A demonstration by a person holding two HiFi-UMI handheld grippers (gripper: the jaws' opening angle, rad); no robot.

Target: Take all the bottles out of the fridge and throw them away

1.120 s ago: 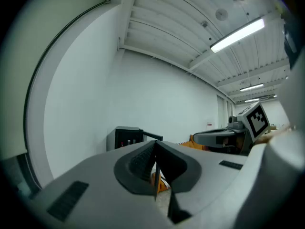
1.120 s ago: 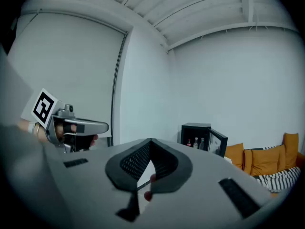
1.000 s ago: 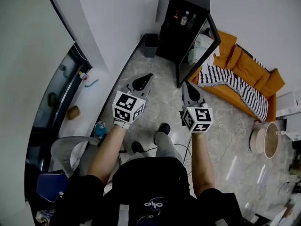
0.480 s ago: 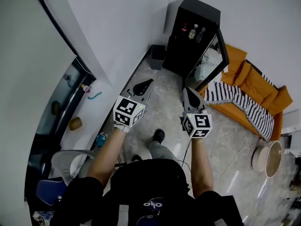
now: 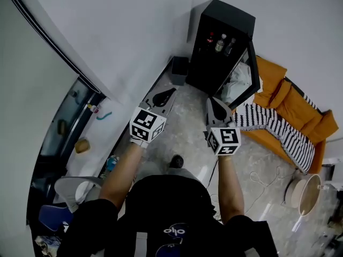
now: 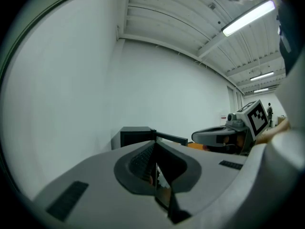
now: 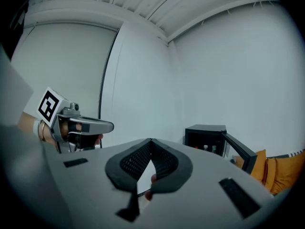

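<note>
Step in hand, as judged: approach, with no bottle taken yet. The left gripper (image 5: 166, 94) is held out at chest height with its jaws pressed together and nothing between them; the left gripper view shows the pads meeting along one line. Ahead of it and to its left, a small dark bin (image 5: 179, 70) stands on the floor at the foot of the far wall, just beside the left side of the black mini fridge (image 5: 228, 16); it is probably where the bottles go. The bottles (image 5: 221, 42), at least three by the look of them, stand upright in a row on the fridge's upper shelf, well apart from both sets of fingers and beyond their tips. The right gripper (image 5: 213, 104) is likewise closed and empty, and points roughly at the fridge. The fridge door (image 5: 252, 71) hangs open to the right, so the shelf is unobstructed. Further right, an orange sofa (image 5: 292, 103) with a striped blanket (image 5: 278, 130) lies clear of the path. Next move calls for closing the distance, opening one pair of jaws, and bringing them round a bottle's body.
</note>
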